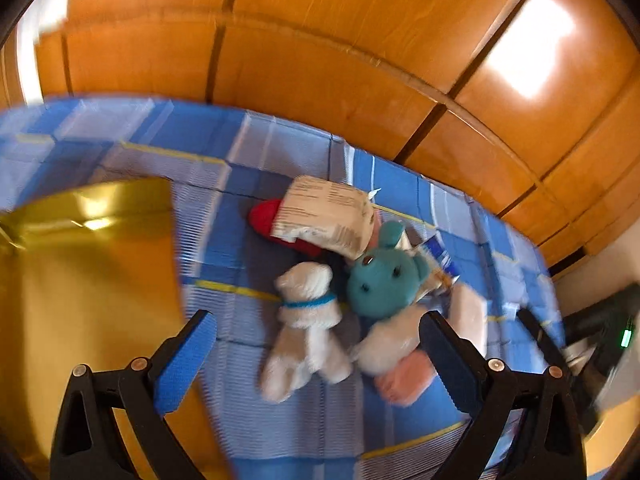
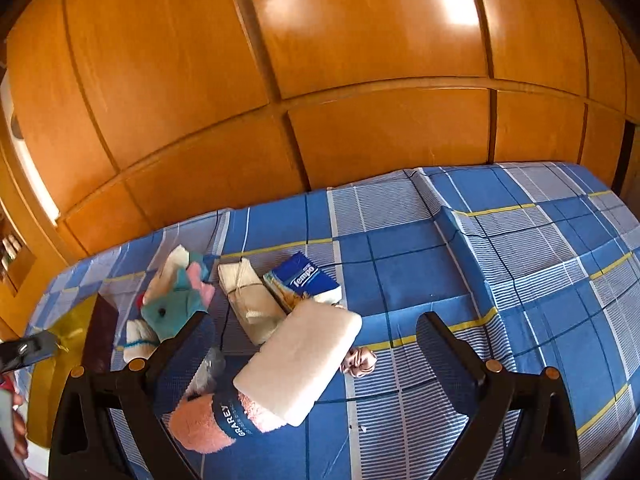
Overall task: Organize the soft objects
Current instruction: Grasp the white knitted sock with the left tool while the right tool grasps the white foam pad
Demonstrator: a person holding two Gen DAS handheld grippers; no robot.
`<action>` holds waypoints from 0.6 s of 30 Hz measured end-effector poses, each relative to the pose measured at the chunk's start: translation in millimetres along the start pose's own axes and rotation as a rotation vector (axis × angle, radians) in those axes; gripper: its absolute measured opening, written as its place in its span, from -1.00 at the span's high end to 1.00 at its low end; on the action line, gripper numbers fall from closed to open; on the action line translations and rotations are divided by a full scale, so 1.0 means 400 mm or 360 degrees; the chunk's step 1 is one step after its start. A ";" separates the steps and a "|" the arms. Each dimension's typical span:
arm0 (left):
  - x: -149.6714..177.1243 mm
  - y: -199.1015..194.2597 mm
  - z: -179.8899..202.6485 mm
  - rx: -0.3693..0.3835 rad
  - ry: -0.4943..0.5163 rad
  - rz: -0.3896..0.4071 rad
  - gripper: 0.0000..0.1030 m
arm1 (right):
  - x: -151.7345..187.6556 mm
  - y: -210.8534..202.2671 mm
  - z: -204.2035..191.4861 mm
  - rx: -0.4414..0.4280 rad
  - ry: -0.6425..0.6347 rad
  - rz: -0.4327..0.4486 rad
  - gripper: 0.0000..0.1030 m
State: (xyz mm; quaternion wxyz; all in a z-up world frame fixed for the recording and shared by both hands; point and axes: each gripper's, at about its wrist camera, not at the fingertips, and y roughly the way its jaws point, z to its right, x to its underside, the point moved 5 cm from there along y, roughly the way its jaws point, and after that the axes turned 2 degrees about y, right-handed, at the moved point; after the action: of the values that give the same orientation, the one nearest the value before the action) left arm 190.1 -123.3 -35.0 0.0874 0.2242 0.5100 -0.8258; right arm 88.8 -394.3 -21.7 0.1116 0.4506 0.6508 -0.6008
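Blue checked bedspread (image 2: 500, 248) backed by wooden panels (image 2: 320, 60). Gold box (image 1: 88, 280) at near left in the left wrist view. White sponge block (image 2: 300, 364) near centre, resting on pink towel roll (image 2: 208, 420). Teal plush (image 1: 380, 280) touching white plush (image 1: 308, 320), paper-wrapped pack (image 1: 328, 216) just behind. Tempo tissue pack (image 2: 304, 280) farther back. Left gripper (image 1: 320, 352) spread wide, holding nothing, above both plush toys. Right gripper (image 2: 316, 344) spread wide, holding nothing, sponge block between fingers.
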 end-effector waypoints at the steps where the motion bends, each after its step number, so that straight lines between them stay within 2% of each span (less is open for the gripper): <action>1: -0.017 0.018 0.000 0.0032 -0.0052 -0.0032 -0.97 | -0.001 -0.002 0.004 -0.0014 0.0023 -0.0003 -1.00; 3: -0.045 0.048 0.005 0.0045 -0.0106 -0.0060 -0.97 | -0.004 -0.007 0.006 -0.0039 0.0047 -0.0001 -1.00; 6: -0.055 0.081 0.012 0.0009 -0.0071 -0.0103 -0.96 | -0.006 0.006 0.008 -0.0051 0.0059 -0.0032 -1.00; 12: 0.002 0.139 -0.002 -0.0130 0.0051 -0.0260 -0.57 | -0.008 0.011 0.009 -0.0088 0.0094 -0.0074 -1.00; 14: 0.019 0.164 0.004 -0.0176 0.0119 -0.0295 -0.33 | -0.008 0.011 0.008 -0.0100 0.0102 -0.0080 -1.00; 18: 0.050 0.210 0.017 -0.0271 0.0261 -0.0338 -0.18 | -0.006 0.008 0.003 -0.0112 0.0104 -0.0082 -1.00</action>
State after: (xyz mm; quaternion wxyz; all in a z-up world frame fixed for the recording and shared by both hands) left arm 202.0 -166.8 -109.0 -0.0237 0.2275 0.6044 -0.7631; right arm 92.1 -396.9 -22.7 0.0906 0.4487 0.6863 -0.5652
